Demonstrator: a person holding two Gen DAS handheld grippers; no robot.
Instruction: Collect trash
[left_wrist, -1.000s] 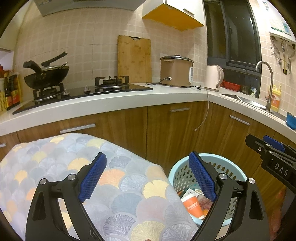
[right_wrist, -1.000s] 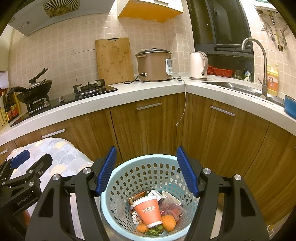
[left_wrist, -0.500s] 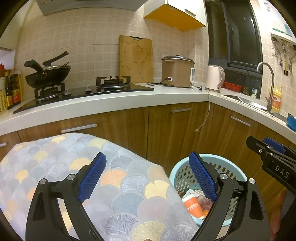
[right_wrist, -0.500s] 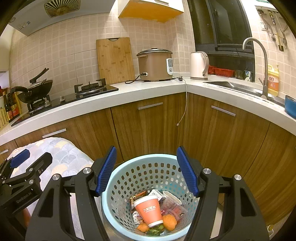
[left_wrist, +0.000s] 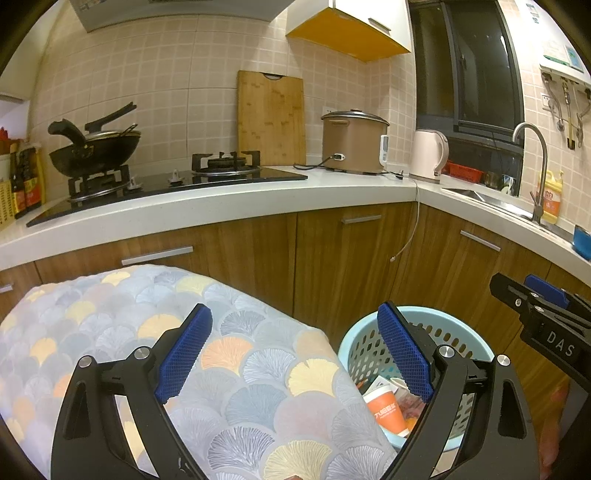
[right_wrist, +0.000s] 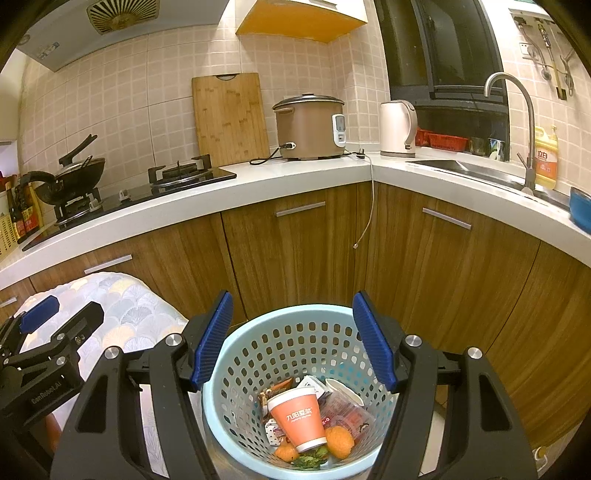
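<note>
A light blue perforated basket (right_wrist: 255, 354) stands on the floor below my right gripper (right_wrist: 291, 339), which is open and empty above its rim. Inside lie an orange paper cup (right_wrist: 301, 417), orange peel pieces (right_wrist: 340, 437), wrappers (right_wrist: 345, 410) and green scraps. In the left wrist view the basket (left_wrist: 356, 338) is at the lower right with the cup (left_wrist: 386, 411) in it. My left gripper (left_wrist: 293, 350) is open and empty above a table with a fan-patterned cloth (left_wrist: 258, 387).
Wooden cabinets (right_wrist: 295, 251) under a white counter (right_wrist: 258, 184) curve behind the basket. On the counter are a wok (left_wrist: 94, 153), gas hob (left_wrist: 225, 166), cutting board (right_wrist: 229, 118), rice cooker (right_wrist: 308, 127), kettle (right_wrist: 397, 129), and a sink with tap (right_wrist: 517, 129).
Both grippers have hardly moved; the views shift very slightly. Both stay open and the basket's contents are unchanged.
</note>
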